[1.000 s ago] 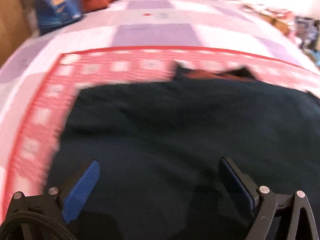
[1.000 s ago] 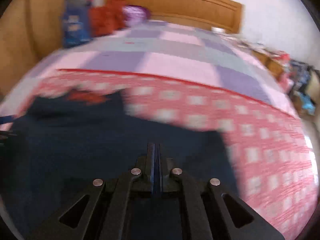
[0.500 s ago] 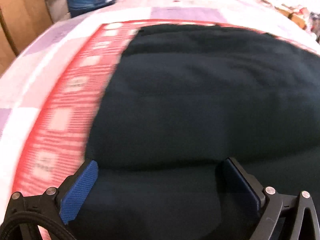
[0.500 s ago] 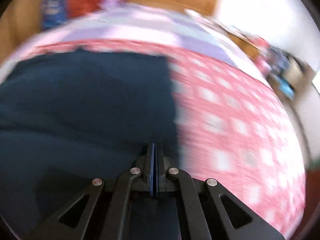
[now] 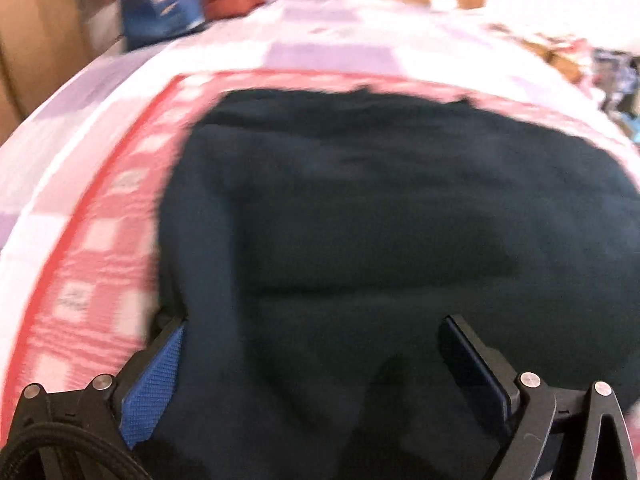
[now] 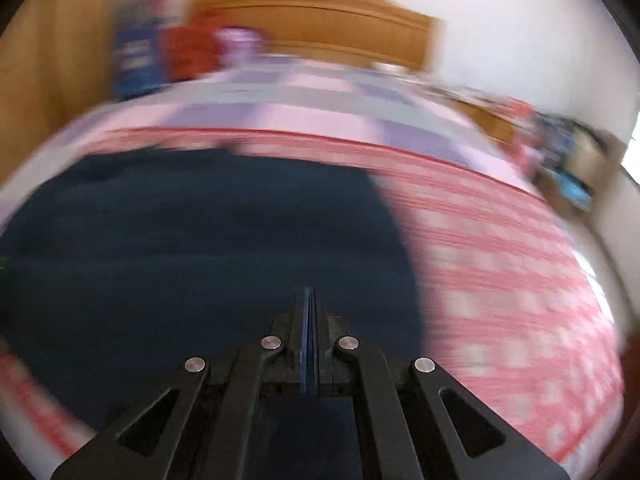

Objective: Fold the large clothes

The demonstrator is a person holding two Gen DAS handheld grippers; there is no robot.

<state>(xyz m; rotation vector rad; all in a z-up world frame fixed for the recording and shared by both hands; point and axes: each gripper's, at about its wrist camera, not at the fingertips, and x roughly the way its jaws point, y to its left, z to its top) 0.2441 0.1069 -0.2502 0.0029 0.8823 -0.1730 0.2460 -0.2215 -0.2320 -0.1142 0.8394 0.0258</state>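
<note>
A large dark navy garment point(image 5: 380, 220) lies spread on a red-and-white checked cloth point(image 5: 92, 264) on the bed. A fold line crosses it in the left wrist view. My left gripper point(image 5: 316, 344) is open, its blue-padded fingers point(image 5: 154, 384) apart just over the garment's near edge. The garment also shows in the right wrist view point(image 6: 200, 248), with its right edge beside the checked cloth point(image 6: 500, 280). My right gripper point(image 6: 307, 300) is shut with the pads pressed together; I cannot tell whether cloth is caught between them. Both views are blurred.
The bed has a pink and purple patchwork cover point(image 5: 328, 48) and a wooden headboard point(image 6: 312, 24). A blue bag point(image 5: 160, 0) and red items point(image 6: 184, 52) sit at the far left by a wooden wall. Clutter lies off the bed's right side point(image 6: 560, 148).
Both cameras have swung and lifted, so more of the bed and headboard shows. The garment's far edge moved down in the left view. The left gripper stayed open and the right shut.
</note>
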